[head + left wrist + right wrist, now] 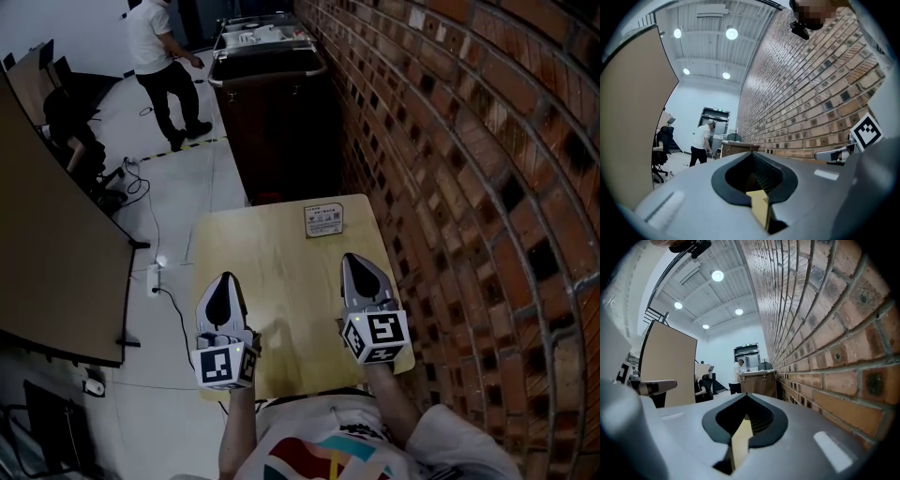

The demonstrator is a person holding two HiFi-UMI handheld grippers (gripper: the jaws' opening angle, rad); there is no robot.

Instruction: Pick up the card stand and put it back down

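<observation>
The card stand (323,221), a small upright sign with print on it, stands near the far edge of the light wooden table (272,272). My left gripper (223,283) rests on the table's near left part, jaws together and nothing in them. My right gripper (360,261) lies at the near right, also shut and empty, a short way in front of the stand. Both point away from me. In the left gripper view the shut jaws (751,153) hide the stand; the right gripper view (746,395) hides it too.
A brick wall (450,141) runs close along the table's right side. A dark cart (272,94) stands just beyond the table. On the left are a tan partition (47,244) and a power strip (153,278) on the floor. A person in a white shirt (159,56) stands far back.
</observation>
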